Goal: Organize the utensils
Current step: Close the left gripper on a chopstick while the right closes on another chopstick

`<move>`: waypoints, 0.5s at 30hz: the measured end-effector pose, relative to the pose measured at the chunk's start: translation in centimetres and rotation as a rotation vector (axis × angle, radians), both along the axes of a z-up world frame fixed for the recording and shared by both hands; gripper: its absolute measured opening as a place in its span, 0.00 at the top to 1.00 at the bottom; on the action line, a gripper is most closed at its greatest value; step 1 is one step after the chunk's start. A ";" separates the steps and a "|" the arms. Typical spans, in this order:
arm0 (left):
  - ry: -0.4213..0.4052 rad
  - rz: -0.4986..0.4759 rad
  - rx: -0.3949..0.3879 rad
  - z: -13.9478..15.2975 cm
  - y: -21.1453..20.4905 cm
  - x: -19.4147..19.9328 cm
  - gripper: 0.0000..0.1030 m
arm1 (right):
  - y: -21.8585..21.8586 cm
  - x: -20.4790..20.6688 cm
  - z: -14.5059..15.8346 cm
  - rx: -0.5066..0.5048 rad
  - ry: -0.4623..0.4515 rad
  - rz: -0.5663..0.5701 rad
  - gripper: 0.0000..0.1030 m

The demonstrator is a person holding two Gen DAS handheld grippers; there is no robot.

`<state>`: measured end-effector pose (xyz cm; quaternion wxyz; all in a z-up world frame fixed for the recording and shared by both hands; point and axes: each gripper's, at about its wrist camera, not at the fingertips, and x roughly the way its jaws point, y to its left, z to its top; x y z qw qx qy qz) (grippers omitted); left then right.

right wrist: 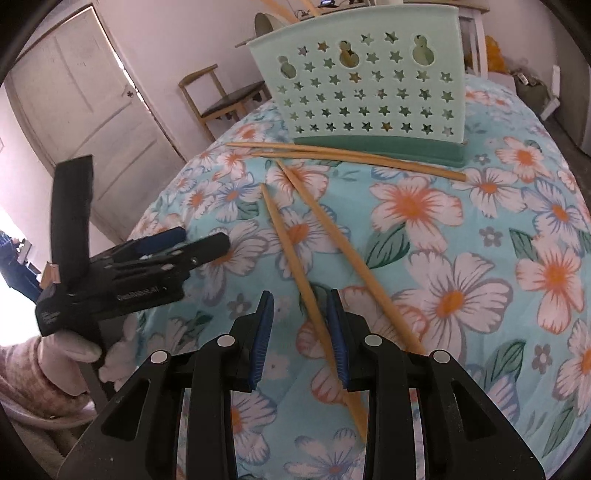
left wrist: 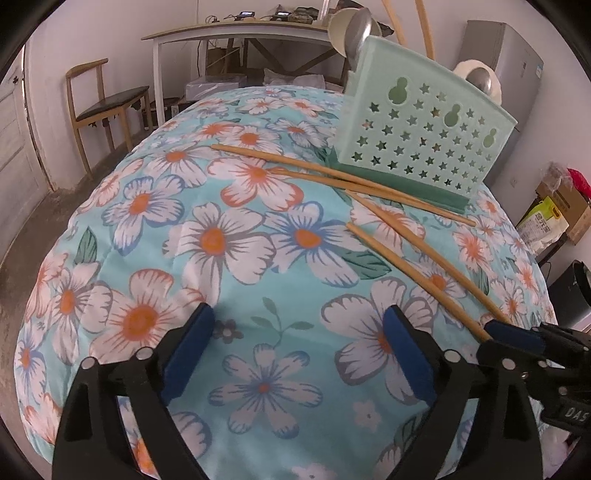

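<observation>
**Right gripper set over a chopstick, caddy waiting behind**

At the bottom of the right wrist view, the right gripper (right wrist: 301, 334) has its blue pads partly closed, with the nearest chopstick (right wrist: 295, 273) running up between them; a sliver of cloth shows on either side of the stick, so the pads do not appear to press on it yet. A second chopstick (right wrist: 332, 236) lies just to its right, the two fanning apart toward the lower edge of the frame. In the left wrist view, the left gripper (left wrist: 299, 334) stands wide open at the bottom centre over the bare floral tablecloth (left wrist: 229, 236), holding nothing.

Further up the frame, two more chopsticks (right wrist: 343, 155) lie crossed against the dark green base of the mint utensil caddy (right wrist: 369, 92), which stands upright at upper centre. Spoons (left wrist: 360, 35) and more chopsticks already stick out of its top.

The step in hand looks like picking up a loose chopstick. The next move probably calls for closing the right pads fully on the stick without catching its neighbour, then lifting it and tipping it upright over the caddy's opening.
</observation>
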<state>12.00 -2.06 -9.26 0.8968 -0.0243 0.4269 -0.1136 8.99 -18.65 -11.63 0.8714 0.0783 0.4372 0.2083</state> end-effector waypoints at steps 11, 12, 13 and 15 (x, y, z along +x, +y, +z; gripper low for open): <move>-0.015 -0.015 0.002 0.1 -0.2 -0.2 0.07 | -3.4 0.2 1.6 0.019 -0.019 -0.112 0.72; -0.022 -0.017 -0.005 0.4 0.0 -0.4 0.07 | -3.6 0.4 1.7 0.011 -0.019 -0.121 0.72; -0.036 -0.018 -0.012 0.7 0.1 -0.6 0.07 | -3.7 0.6 1.7 0.007 -0.020 -0.126 0.72; -0.076 -0.034 -0.029 1.6 0.3 -1.2 0.07 | -3.9 0.8 1.7 -0.004 -0.021 -0.135 0.72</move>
